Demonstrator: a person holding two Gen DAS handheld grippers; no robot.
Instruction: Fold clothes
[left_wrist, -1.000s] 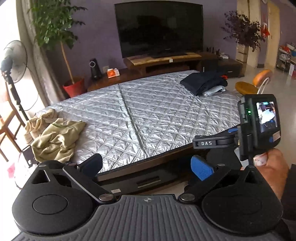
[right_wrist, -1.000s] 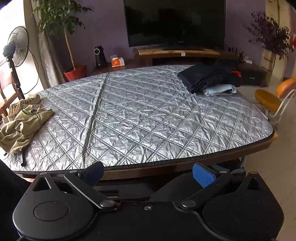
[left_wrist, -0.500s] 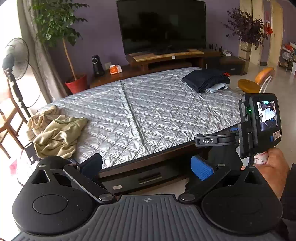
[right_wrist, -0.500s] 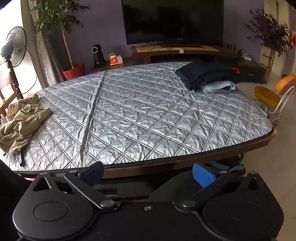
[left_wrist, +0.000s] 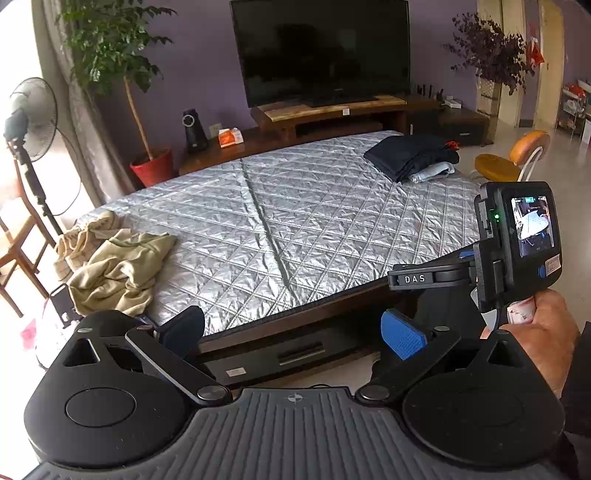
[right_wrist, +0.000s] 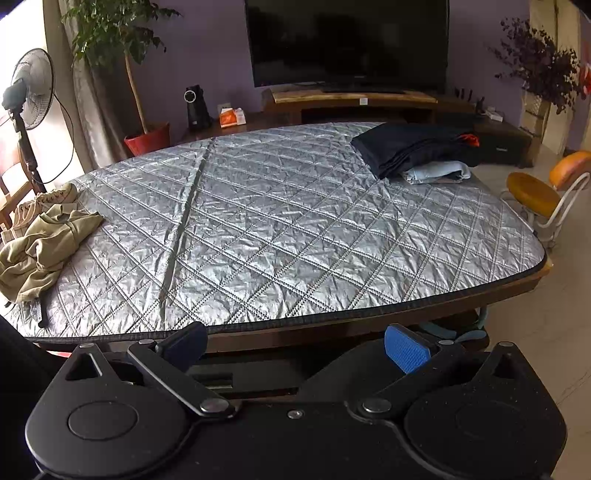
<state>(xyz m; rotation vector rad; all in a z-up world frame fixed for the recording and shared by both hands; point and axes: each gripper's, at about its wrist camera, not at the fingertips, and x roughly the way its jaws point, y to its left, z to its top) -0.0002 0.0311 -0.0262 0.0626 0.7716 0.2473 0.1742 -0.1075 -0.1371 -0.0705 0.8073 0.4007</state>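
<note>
Presently, both units are hovering short of the near edge of the tabletop (right_wrist: 332, 236), which is carrying a silver quilted cover. At far left, a crumpled olive garment (left_wrist: 122, 266) is lying unfolded beside pale shoes (right_wrist: 40, 203). The left hand-held gripper (left_wrist: 295, 330) is standing with its jaws wide apart and nothing between them. The right hand-held gripper (right_wrist: 297, 345) is likewise spread and empty. At far right, a folded dark pile (right_wrist: 413, 146) is resting over a light blue item (right_wrist: 437, 171).

Judgement: the step in hand is reaching for the olive garment. Recommended practice: be taking two well-separated edge points, one per unit, and be dragging it onto the bare centre, avoiding the shoes and any trailing cord.
</note>
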